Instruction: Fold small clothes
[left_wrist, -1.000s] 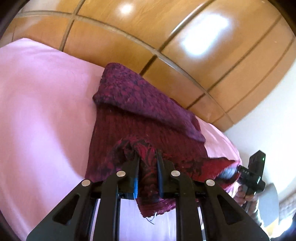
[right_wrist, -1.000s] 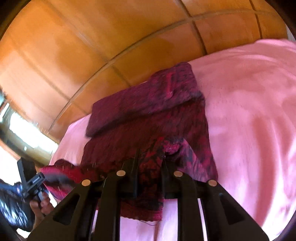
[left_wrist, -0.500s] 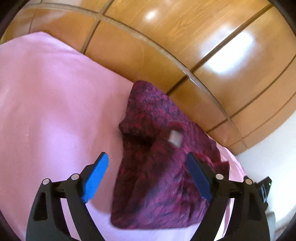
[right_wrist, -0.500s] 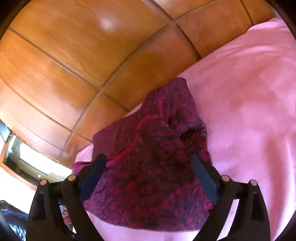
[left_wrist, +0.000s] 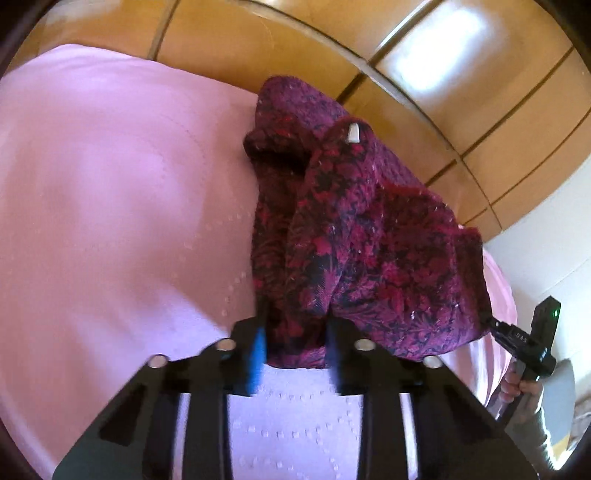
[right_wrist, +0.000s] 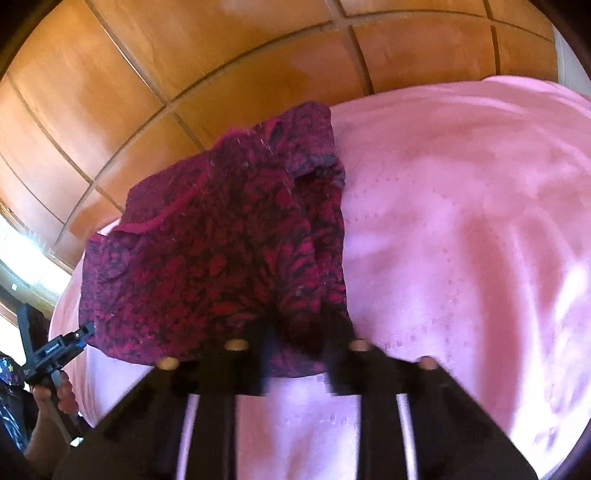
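The garment, a dark red patterned knit, is seen in the left wrist view lying bunched on the pink bedspread, close to the far edge where the wooden panelling rises behind. Its near hem is taken between the jaws of the left gripper, which are closing on it; a fold of cloth clearly sits between the blue pads. A small white label is shown near the top of the heap. At the right edge the other tool (held in a person's hand) is seen reaching the garment's far corner.

In the right wrist view the same garment is found left of centre on the bedspread. The right gripper is likewise closing on the near hem, with fabric gathered between its jaws, though blur hides the exact contact. The left gripper is seen at the lower left.

Several risks are judged likely. Only the top layer may be caught by either tool, so that the lower layers are left behind and the fold is spoiled. An uneven lift would skew the edges, and the bedspread could be pinched along with the knit.
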